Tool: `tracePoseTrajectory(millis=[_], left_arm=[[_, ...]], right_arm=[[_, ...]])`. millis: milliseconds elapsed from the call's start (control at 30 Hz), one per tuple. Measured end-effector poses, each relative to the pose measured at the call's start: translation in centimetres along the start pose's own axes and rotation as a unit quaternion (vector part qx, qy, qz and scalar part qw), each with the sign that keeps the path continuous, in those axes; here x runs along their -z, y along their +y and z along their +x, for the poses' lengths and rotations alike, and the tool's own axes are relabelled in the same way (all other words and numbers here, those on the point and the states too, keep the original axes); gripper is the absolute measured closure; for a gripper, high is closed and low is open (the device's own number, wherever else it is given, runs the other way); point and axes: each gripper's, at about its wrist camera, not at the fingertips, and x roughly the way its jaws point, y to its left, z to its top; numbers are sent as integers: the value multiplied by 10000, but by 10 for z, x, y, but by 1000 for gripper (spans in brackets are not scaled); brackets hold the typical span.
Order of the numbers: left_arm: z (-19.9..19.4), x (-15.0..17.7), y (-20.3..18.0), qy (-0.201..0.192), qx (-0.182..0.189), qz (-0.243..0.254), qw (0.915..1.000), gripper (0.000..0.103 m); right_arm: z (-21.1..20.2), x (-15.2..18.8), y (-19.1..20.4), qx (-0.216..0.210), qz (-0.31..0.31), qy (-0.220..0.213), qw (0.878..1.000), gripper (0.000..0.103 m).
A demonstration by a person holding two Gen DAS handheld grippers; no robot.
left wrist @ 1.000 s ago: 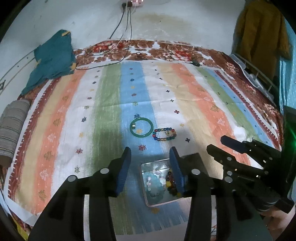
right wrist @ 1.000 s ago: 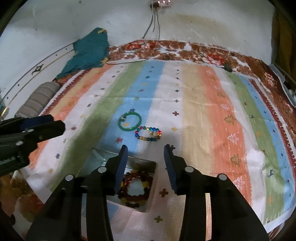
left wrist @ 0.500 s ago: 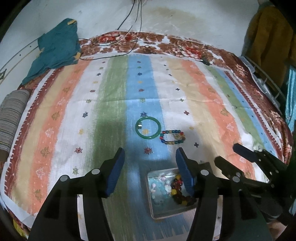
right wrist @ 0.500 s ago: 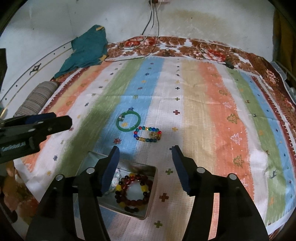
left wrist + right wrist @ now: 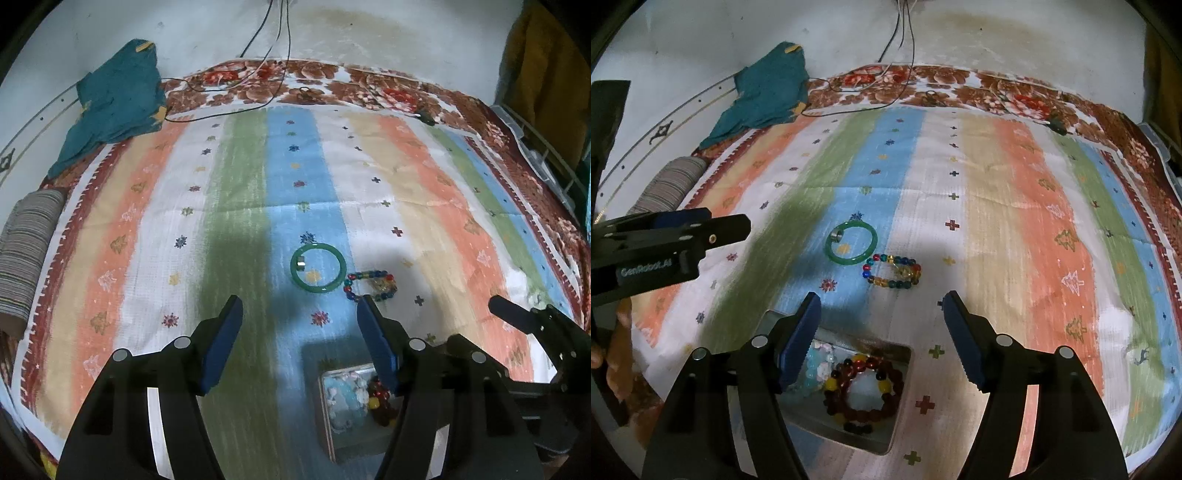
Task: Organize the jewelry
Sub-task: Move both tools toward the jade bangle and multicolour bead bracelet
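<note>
A green bangle (image 5: 318,268) (image 5: 851,247) lies on the blue stripe of a striped cloth (image 5: 236,206) (image 5: 1015,221), with a small silver ring (image 5: 301,263) (image 5: 835,234) against its left rim. Right of it lies a multicoloured bead bracelet (image 5: 370,286) (image 5: 891,273). A small metal tin (image 5: 332,417) (image 5: 897,354) near the front holds a dark red and yellow bead bracelet (image 5: 380,400) (image 5: 864,391) and pale blue and white pieces (image 5: 817,367). My left gripper (image 5: 301,314) is opening, empty, short of the bangle. My right gripper (image 5: 881,314) is opening, empty, above the tin's far edge.
A teal cloth (image 5: 118,103) (image 5: 768,92) is bunched at the far left. A striped roll (image 5: 27,251) (image 5: 670,184) lies at the left edge. Cables (image 5: 266,55) (image 5: 901,40) run down the wall onto a floral blanket (image 5: 369,88). A yellow garment (image 5: 535,66) hangs at right.
Both grippers' jaws have spread wider. The left gripper has shifted left off the tin, which now sits under its right finger. The bangle and bead bracelet have not moved.
</note>
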Motion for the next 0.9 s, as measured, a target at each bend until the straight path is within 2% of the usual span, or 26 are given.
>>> tracePoseTrajectory(millis=[167,433,900], left_arm=[[11,-6,4,80,-51,-42,9999,39],[30,-14,6,240,-108,-75,9996,39],[69,-27,11,567,-208,-118,9981,39]], right_arm=[[6,-4,-3,75,-27,48,10000,33],[16,-25,-13,78,-68,76,9999,26],[68,-37,-14,106,-385,638,9972,24]])
